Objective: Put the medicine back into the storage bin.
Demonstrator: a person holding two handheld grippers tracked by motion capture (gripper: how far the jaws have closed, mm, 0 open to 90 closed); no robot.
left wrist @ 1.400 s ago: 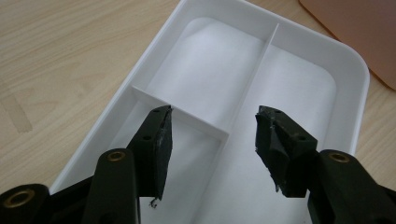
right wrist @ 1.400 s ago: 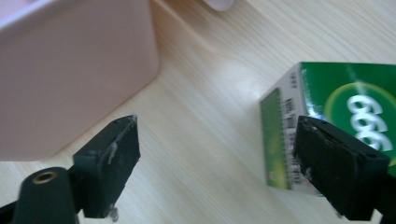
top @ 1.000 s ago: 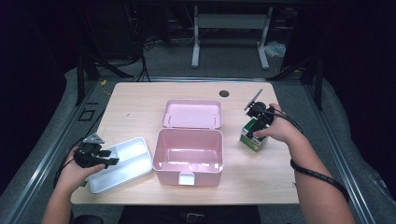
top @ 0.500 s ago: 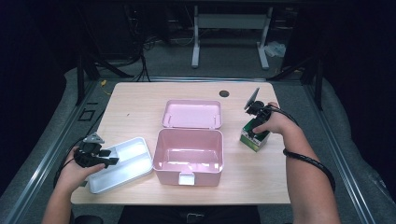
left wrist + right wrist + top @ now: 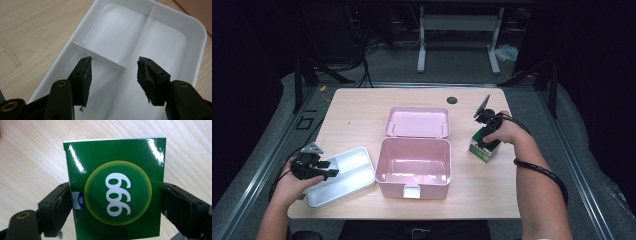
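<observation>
Item: tray (image 5: 343,176), near left, white, divided; my left gripper (image 5: 113,75) hovers over it, jaws wide, holding nothing. Item: pink box (image 5: 414,161), centre, lid open. Item: green carton (image 5: 115,187), right of the box on the table (image 5: 357,107); my right gripper (image 5: 484,134) has settled from a second ago, jaws now clamped on its sides (lift into the box looks next).

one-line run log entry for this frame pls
right gripper: shut on glossy green cardboard box, on wooden table | left gripper: open over white divided plastic tray | pink plastic box: open
</observation>
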